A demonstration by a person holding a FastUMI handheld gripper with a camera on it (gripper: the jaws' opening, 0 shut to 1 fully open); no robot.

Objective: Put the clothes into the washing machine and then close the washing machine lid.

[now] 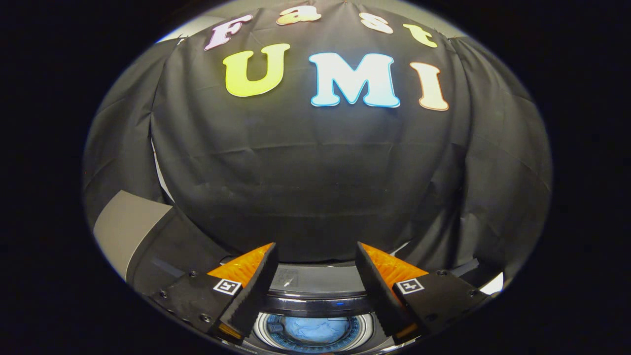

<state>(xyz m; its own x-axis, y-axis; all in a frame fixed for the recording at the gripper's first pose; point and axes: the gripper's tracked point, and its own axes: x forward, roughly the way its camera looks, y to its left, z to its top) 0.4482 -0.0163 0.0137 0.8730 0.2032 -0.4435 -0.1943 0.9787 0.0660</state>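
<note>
Fingers (315, 256) apart, empty, above open washing machine (315, 291) with blue clothes (315, 329) inside; no legible label.

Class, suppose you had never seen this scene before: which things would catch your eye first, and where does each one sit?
First, the black cloth wall that rises beyond everything. Next, the gripper, its fingers spread wide with nothing between them. Below and between the fingers lies the washing machine, its round drum open, with blue clothes already inside.
</note>
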